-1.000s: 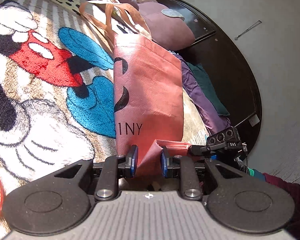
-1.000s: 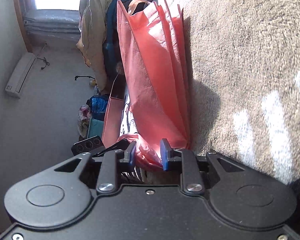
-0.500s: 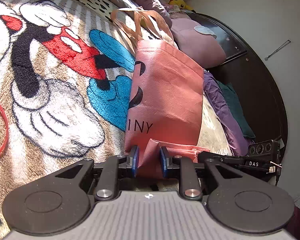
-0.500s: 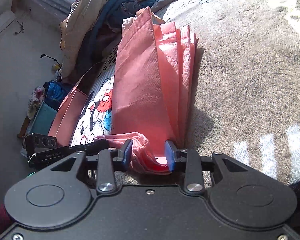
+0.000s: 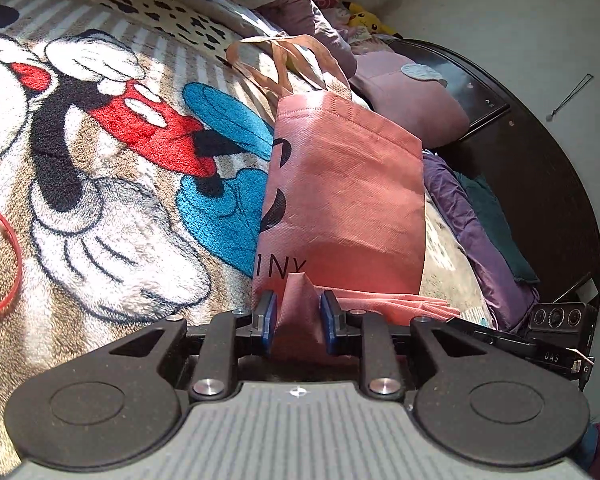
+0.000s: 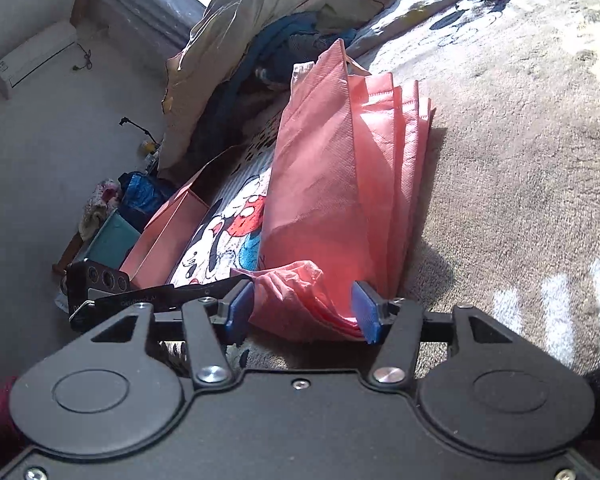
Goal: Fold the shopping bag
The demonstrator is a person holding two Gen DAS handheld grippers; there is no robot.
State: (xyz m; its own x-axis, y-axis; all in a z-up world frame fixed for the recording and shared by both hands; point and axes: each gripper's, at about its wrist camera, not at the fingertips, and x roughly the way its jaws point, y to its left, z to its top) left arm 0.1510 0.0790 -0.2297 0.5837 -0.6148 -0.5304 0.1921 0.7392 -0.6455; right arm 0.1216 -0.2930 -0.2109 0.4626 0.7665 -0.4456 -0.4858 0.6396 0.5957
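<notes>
The pink non-woven shopping bag [image 5: 340,200] lies flattened on the bed blanket, its tan handles [image 5: 284,64] at the far end and black letters on its face. My left gripper [image 5: 298,318] is shut on a pinched fold at the bag's near bottom corner. In the right wrist view the bag [image 6: 332,184] shows its stacked side pleats. My right gripper [image 6: 303,311] has its jaws opening. The crumpled other bottom corner [image 6: 292,288] sits loosely between the blue pads [image 6: 366,312], no longer squeezed.
A plush cartoon-mouse blanket [image 5: 100,184] covers the bed, with a red loop [image 5: 4,256] at the left. A purple pillow [image 5: 412,108], purple clothes and a dark bed frame [image 5: 540,184] lie beyond the bag. Heaped bedding [image 6: 260,32] and a pink box [image 6: 168,236] lie left of the right gripper.
My right gripper's jaws have spread wide and released the bag's corner, and its view has rolled. My left gripper keeps its grip and has turned a little.
</notes>
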